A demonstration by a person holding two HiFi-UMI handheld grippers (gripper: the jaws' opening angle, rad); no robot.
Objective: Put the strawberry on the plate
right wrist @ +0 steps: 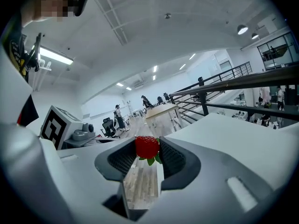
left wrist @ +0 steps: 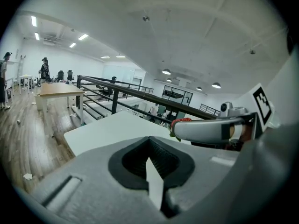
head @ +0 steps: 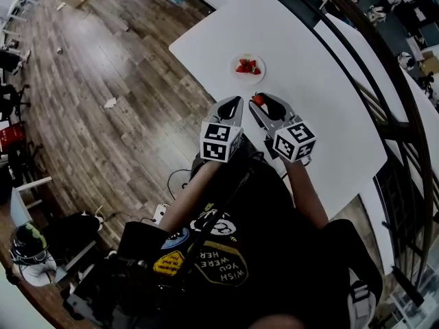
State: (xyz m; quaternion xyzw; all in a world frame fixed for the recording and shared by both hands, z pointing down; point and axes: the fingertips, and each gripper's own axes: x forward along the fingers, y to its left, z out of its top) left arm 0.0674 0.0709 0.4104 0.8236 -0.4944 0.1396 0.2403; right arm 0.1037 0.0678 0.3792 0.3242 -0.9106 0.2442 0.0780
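The right gripper (right wrist: 148, 152) clamps a strawberry (right wrist: 146, 145) between its jaw tips, just short of the plate (head: 236, 72) on the white table (head: 329, 94), on the side nearer the person. The left gripper (left wrist: 150, 164) hangs beside it, equally short of the plate, jaws closed together on nothing. Other strawberries (head: 248, 66) lie on the plate.

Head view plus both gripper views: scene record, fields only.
surface: white table
target: white plate on the table, just beyond both grippers
plate contents: several strawberries
right gripper: shut on one strawberry, held at the jaw tips, short of the plate
left gripper: jaws together, nothing between them, beside the right gripper
task state: held strawberry not yet on the plate
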